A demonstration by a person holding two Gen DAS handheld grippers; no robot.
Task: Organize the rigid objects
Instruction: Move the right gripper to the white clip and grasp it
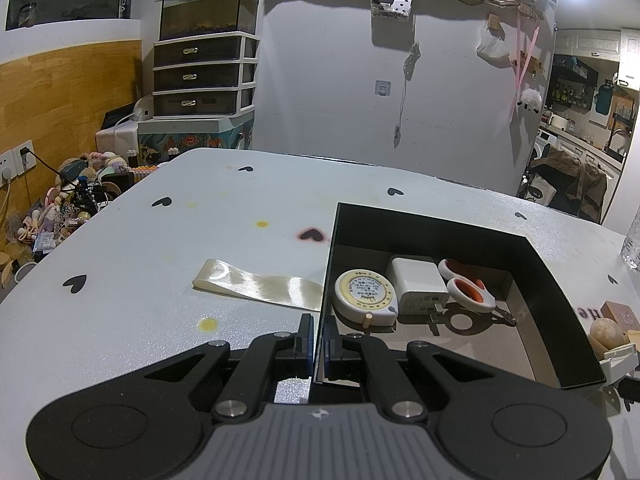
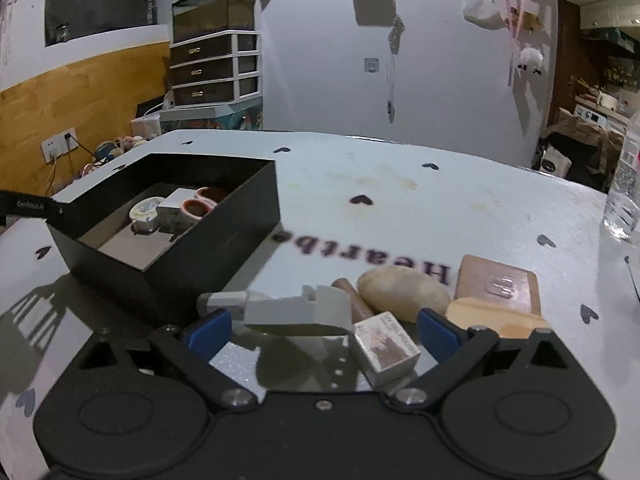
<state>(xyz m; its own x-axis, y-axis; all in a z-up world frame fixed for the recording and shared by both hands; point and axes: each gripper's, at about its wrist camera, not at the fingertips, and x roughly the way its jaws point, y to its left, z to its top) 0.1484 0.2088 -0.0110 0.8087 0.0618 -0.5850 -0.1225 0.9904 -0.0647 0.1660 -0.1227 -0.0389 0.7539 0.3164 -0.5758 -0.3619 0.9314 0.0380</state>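
A black open box (image 1: 556,276) stands on the white table; it also shows in the right wrist view (image 2: 224,236). Inside lie a round tape measure (image 1: 364,292), a white charger (image 1: 420,284) and orange-handled scissors (image 1: 466,290). My left gripper (image 1: 319,344) is shut on the box's near left wall. My right gripper (image 2: 324,332) is open, its fingers either side of a white plastic tool (image 2: 292,308) and a small printed box (image 2: 386,346). Behind them lie a brown cylinder (image 2: 356,300), a beige stone (image 2: 404,290) and wooden blocks (image 2: 498,284).
A folded cream ribbon (image 1: 260,286) lies left of the box. A clear plastic bottle (image 2: 624,184) stands at the table's right edge. Drawers and clutter sit beyond the table's far left edge.
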